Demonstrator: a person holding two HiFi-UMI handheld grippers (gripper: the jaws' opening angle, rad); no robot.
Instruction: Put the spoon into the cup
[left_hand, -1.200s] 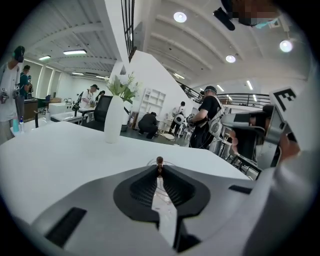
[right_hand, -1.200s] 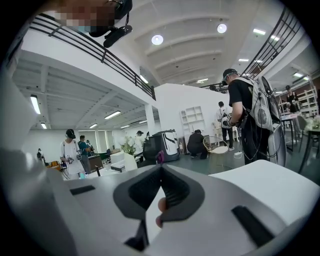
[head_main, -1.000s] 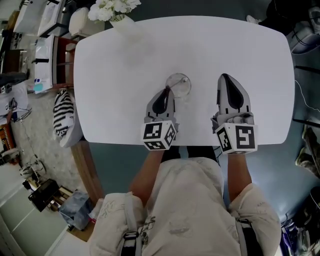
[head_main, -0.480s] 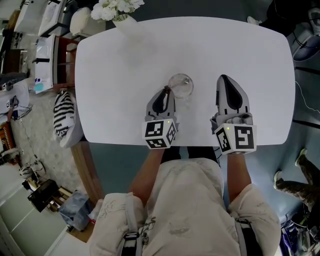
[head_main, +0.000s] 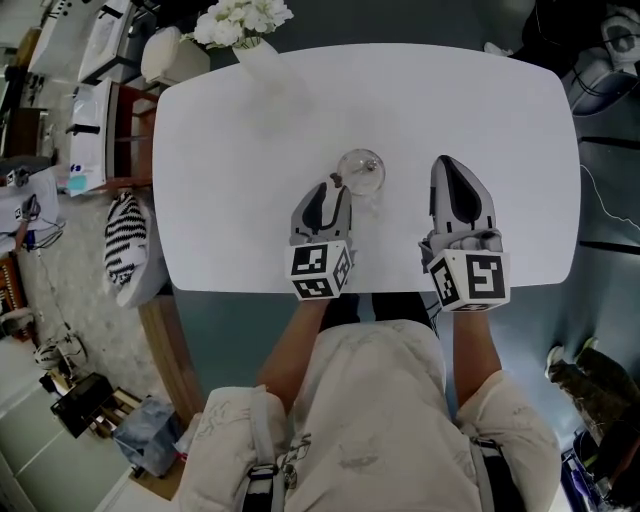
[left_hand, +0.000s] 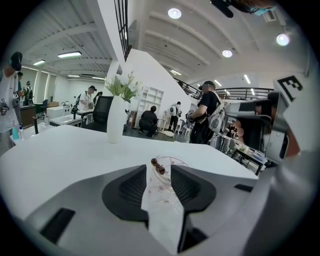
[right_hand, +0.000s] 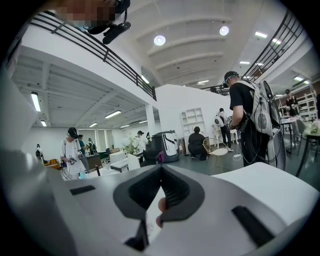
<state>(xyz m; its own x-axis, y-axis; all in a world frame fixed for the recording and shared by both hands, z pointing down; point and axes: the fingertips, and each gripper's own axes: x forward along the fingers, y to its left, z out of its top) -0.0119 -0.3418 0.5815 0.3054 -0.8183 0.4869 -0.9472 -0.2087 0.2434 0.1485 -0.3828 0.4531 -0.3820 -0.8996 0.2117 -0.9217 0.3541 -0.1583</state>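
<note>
A clear glass cup stands mid-table, just past my left gripper. The spoon leans out of the cup toward that gripper; its dark beaded handle end shows just beyond the fingertips, over the cup's rim. The left jaws have just been opening and stand open, with a clear gap and nothing pressed between the pads. My right gripper rests on the table to the right of the cup, its tips meeting, shut on nothing.
A white vase of flowers stands at the table's far left edge. A chair with a striped cushion sits left of the white table. Several people stand in the room behind.
The left gripper's jaws have spread apart and let go of the spoon's handle, which stays leaning in the cup. Both hands kept their places.
</note>
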